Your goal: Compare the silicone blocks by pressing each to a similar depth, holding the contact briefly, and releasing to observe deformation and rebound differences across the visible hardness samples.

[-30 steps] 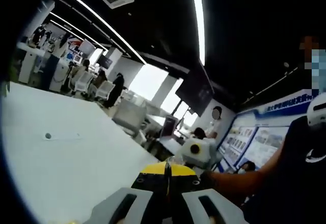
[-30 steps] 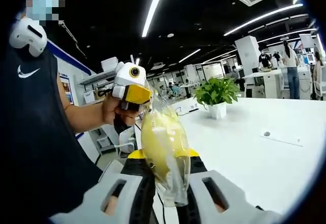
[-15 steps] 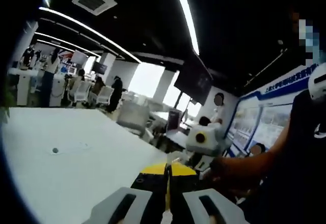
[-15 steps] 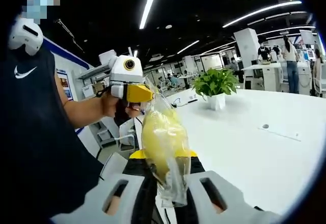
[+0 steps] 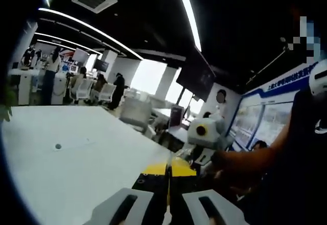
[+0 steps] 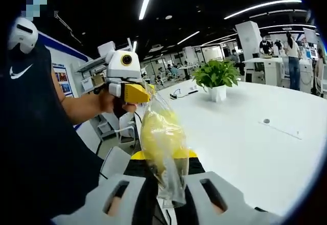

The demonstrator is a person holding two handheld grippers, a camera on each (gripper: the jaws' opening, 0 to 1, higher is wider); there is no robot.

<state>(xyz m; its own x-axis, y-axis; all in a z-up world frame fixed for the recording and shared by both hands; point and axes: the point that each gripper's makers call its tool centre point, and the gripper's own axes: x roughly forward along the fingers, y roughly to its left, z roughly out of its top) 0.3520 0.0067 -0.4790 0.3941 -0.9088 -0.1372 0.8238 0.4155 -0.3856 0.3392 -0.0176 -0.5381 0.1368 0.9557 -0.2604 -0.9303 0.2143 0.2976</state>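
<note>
Bagged yellow block (image 6: 162, 143), seemingly upright, both claws gripping

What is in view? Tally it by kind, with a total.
Handheld two-jaw grippers: 2 (left gripper, right gripper)
Clear plastic bag of yellow material: 1
Green potted plant in white pot: 1
White table: 1
Total: 5

Yellow silicone block in a clear bag, held up in the air

In the right gripper view the clear plastic bag (image 6: 164, 148) stands nearly upright above the white surface (image 6: 245, 138), its lower end pinched by the right gripper (image 6: 162, 197) and its top corner by the left gripper (image 6: 134, 93); the soft yellow block (image 6: 159, 139) fills its middle.
</note>
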